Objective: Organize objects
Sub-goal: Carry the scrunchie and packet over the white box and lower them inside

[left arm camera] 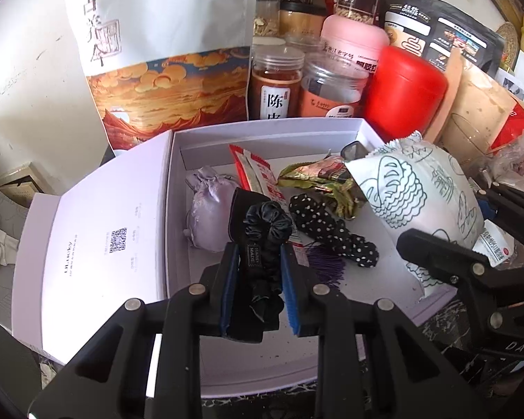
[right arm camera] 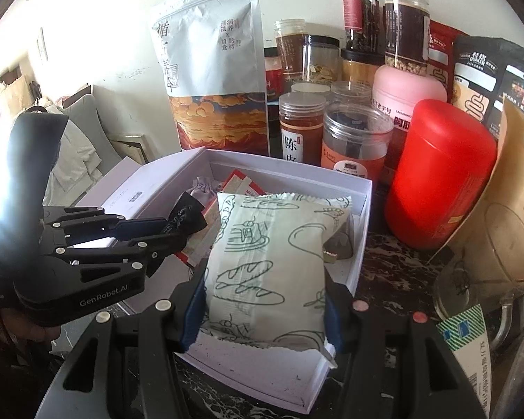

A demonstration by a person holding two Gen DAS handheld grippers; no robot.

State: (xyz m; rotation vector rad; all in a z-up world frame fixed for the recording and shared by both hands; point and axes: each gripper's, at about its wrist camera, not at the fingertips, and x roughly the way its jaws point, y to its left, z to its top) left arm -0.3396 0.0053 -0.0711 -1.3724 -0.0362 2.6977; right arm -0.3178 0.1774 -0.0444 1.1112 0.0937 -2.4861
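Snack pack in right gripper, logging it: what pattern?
White snack pack, green bread line drawings; right wrist view.

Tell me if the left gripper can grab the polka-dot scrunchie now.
Probably not: the left gripper is already shut on the black scrunchie. The polka-dot scrunchie lies uncovered just beside it.

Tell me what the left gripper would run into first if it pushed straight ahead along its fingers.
The left gripper, shut on a black scrunchie, points into the open white box. Going straight on, it would likely first meet the red sachet beside the lilac pouch, though depth is unclear.
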